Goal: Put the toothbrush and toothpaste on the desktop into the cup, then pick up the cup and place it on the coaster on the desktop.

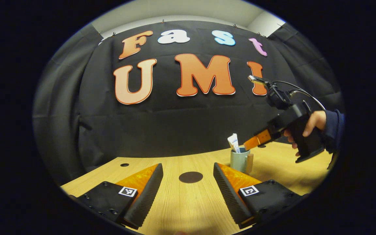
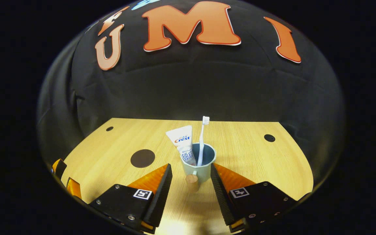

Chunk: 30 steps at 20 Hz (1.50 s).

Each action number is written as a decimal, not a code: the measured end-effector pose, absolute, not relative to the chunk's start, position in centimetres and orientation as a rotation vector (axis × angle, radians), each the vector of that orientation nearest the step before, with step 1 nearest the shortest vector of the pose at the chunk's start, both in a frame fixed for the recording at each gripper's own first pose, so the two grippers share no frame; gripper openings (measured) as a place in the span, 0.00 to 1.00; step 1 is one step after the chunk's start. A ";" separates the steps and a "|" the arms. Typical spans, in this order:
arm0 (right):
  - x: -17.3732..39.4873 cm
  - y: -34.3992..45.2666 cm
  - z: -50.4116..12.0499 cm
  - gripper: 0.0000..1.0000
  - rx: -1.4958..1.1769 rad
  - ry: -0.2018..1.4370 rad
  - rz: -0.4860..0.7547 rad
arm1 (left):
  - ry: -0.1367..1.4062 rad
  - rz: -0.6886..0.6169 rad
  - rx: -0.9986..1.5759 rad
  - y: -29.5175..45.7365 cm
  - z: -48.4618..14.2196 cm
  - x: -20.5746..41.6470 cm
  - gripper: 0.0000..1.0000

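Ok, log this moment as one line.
toothbrush, toothpaste in cup | right gripper open around cup | coaster bare

Left tongs (image 1: 188, 182) and right tongs (image 2: 191, 186) share one build: ribbed wedge fingers on black screwed blocks with square coded tags. A dark sleeve (image 1: 335, 129) covers the wrist; black cables (image 1: 305, 93) loop above the handle.
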State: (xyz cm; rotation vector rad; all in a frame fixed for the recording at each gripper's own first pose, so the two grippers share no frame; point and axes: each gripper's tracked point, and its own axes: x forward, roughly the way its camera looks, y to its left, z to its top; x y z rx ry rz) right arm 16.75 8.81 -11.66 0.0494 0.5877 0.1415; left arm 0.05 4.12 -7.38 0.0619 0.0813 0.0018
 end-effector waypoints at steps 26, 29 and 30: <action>17.9 9.0 -22.4 0.43 0.094 1.032 -0.042 | 0.166 0.091 -0.075 8.6 -12.5 -3.3 0.99; 17.9 8.9 -22.5 0.29 0.117 1.022 -0.056 | 0.165 0.092 -0.076 8.5 -12.1 -3.5 0.99; 17.8 9.0 -22.4 0.29 0.119 1.016 -0.059 | 0.167 0.089 -0.079 8.0 -13.0 -3.4 0.99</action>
